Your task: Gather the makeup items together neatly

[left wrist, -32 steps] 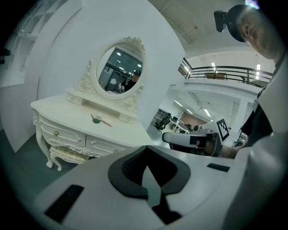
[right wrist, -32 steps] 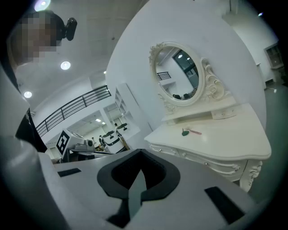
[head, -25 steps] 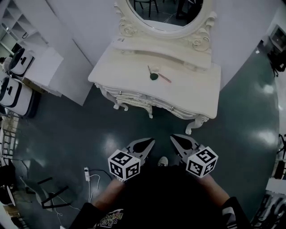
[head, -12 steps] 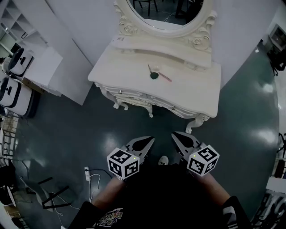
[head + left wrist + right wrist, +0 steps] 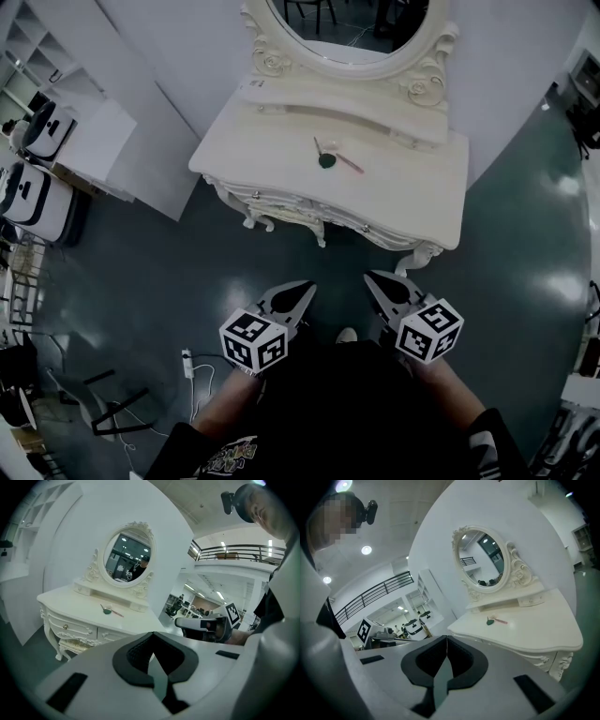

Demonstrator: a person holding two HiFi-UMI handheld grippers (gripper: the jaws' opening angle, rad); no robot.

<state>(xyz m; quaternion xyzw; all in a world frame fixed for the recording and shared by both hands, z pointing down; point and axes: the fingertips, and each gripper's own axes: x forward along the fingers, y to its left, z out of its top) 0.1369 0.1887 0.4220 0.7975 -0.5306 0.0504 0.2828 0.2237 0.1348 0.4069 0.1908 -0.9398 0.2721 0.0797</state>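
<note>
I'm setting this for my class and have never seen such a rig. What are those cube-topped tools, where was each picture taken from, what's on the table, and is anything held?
A person holds two pincer tools: the left gripper and the right gripper. The head view comes from a camera on the person's head, looking down. The other two come from cameras riding on each gripper. On the dressing table, below the mirror, lie a green round piece, a pink stick and a dark stick. Both grippers are shut, empty and short of the table.
</note>
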